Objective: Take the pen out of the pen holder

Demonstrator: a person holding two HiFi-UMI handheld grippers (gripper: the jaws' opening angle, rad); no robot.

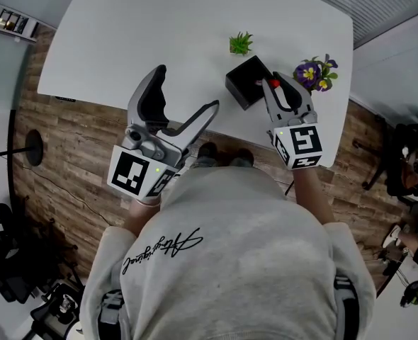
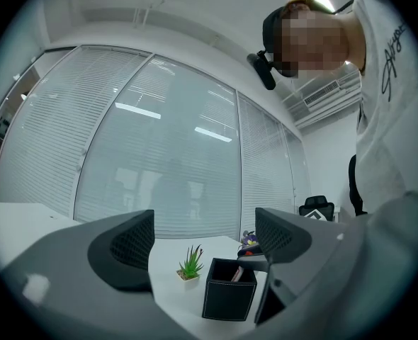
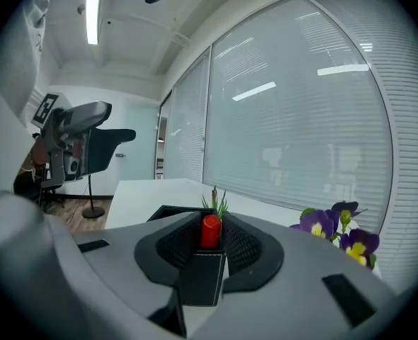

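Right gripper view: the right gripper (image 3: 210, 241) is seen pressed onto the red-capped pen (image 3: 210, 230), whose top is pinched between both pads just above a corner of the black pen holder (image 3: 202, 278). The pen is judged to be gripped but not yet lifted, as its lower part is still hidden inside the holder. Pulling it up and clear is what remains. The left gripper (image 1: 188, 89) is held spread wide and empty, well apart from the holder, near the table (image 1: 159, 27) edge. One pen, one pen holder, one small green plant (image 1: 241, 44), one pot of purple flowers (image 1: 315, 73) and two grippers are counted.
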